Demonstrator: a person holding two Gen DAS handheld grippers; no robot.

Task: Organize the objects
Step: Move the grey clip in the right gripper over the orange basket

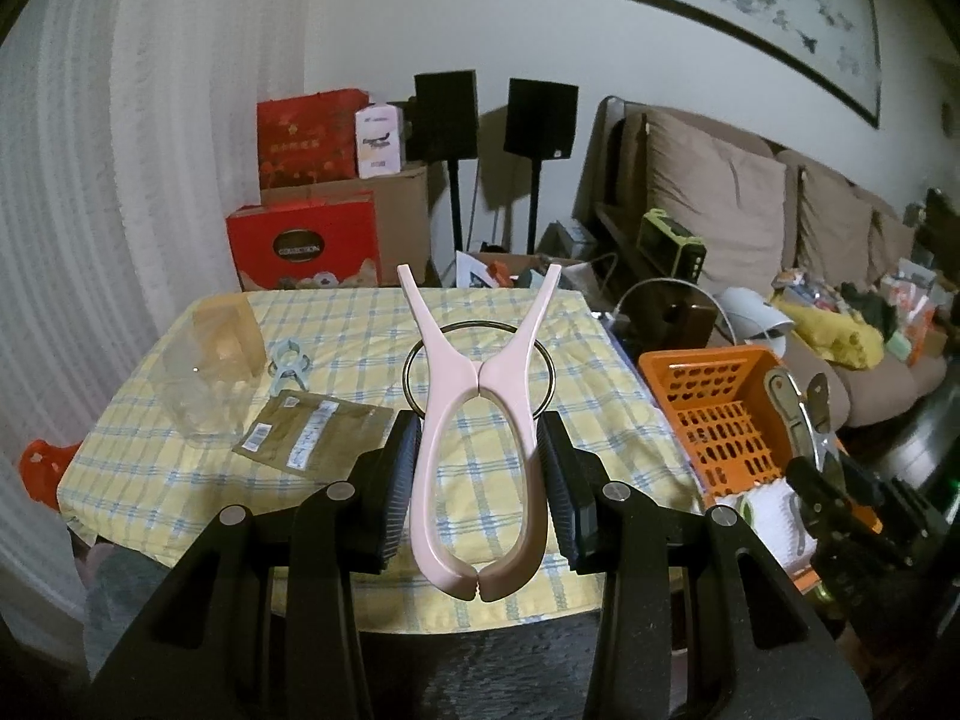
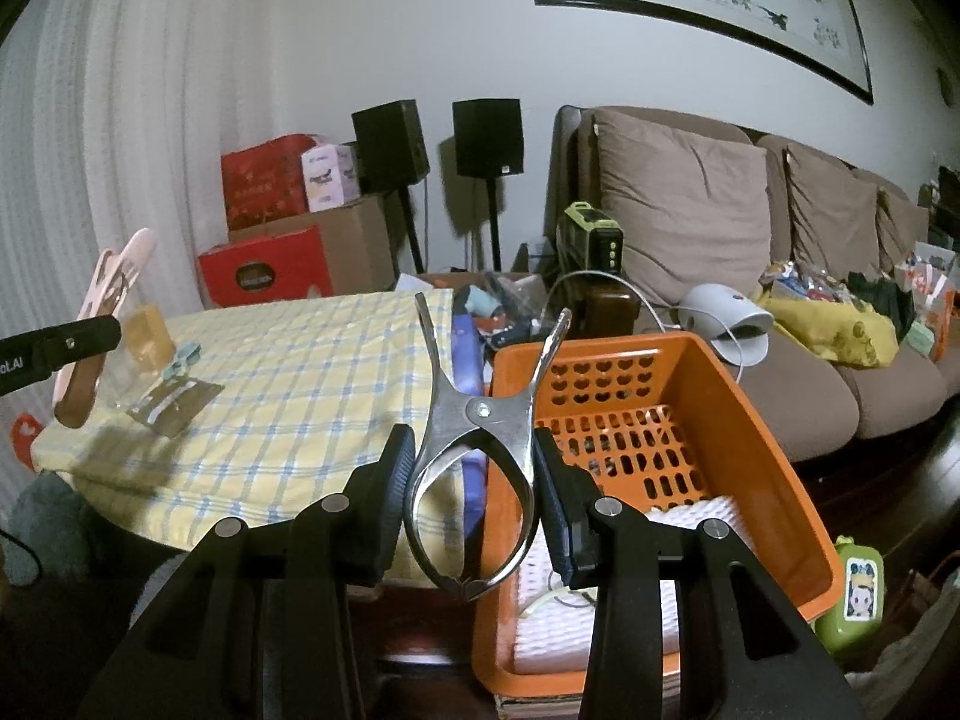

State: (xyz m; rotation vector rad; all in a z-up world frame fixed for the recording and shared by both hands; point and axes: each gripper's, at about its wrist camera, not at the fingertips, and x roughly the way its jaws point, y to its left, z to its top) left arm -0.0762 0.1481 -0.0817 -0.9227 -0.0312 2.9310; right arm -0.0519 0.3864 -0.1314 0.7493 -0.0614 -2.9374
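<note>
My left gripper (image 1: pixel 479 468) is shut on a large pink plastic clip (image 1: pixel 480 396), its handles pointing away, held above the yellow checked table (image 1: pixel 336 324). Behind the clip a metal ring (image 1: pixel 543 360) lies on the cloth. My right gripper (image 2: pixel 474 486) is shut on a shiny metal clip (image 2: pixel 480 420) over the near left rim of the orange basket (image 2: pixel 750 420). The right wrist view also shows the left gripper with the pink clip (image 2: pixel 108 294) at far left. A small pale blue clip (image 1: pixel 289 367) and a tan packet (image 1: pixel 312 429) lie on the table.
A clear plastic box (image 1: pixel 213 372) stands at the table's left. White padding (image 2: pixel 690 510) lies in the basket. A brown sofa (image 2: pixel 750 252) with clutter runs along the right; red boxes (image 1: pixel 306 246) and two speakers (image 1: pixel 447 114) stand behind the table.
</note>
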